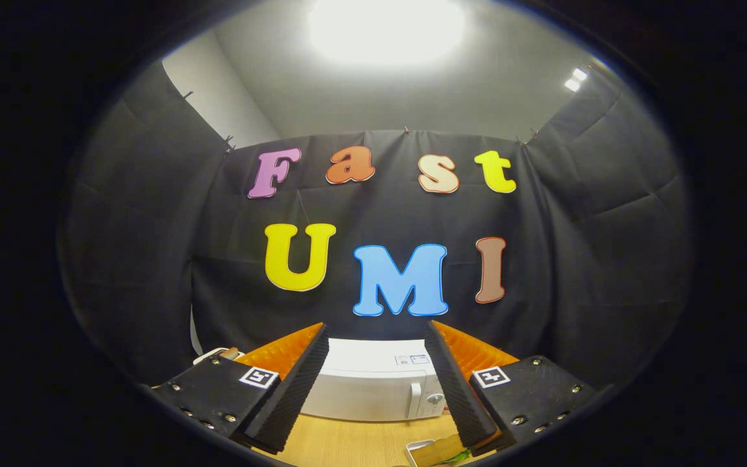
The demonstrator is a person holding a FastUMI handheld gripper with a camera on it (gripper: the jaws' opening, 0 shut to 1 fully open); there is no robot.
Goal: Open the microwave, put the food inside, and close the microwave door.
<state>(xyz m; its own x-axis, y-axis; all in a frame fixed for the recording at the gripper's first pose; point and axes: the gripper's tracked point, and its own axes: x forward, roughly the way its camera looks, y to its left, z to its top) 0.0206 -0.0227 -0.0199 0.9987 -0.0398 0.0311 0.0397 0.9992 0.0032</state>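
Observation:
A white microwave [373, 383] stands on the wooden table [360, 441], beyond my fingers and framed in the gap between them, its door shut. Its handle and a round knob [435, 398] sit on the right part of its front. My gripper [377, 337] is open, held high above the table, with nothing between the fingers. Just below the right finger, close to me, lies the food [441, 449]: a brownish piece with some green on a white dish, partly hidden by that finger.
A white object [214, 355] with a brownish tip peeks out behind the left finger, beside the microwave. Black cloth walls close the booth at the back and on both sides. A bright ceiling light [386, 29] glares overhead.

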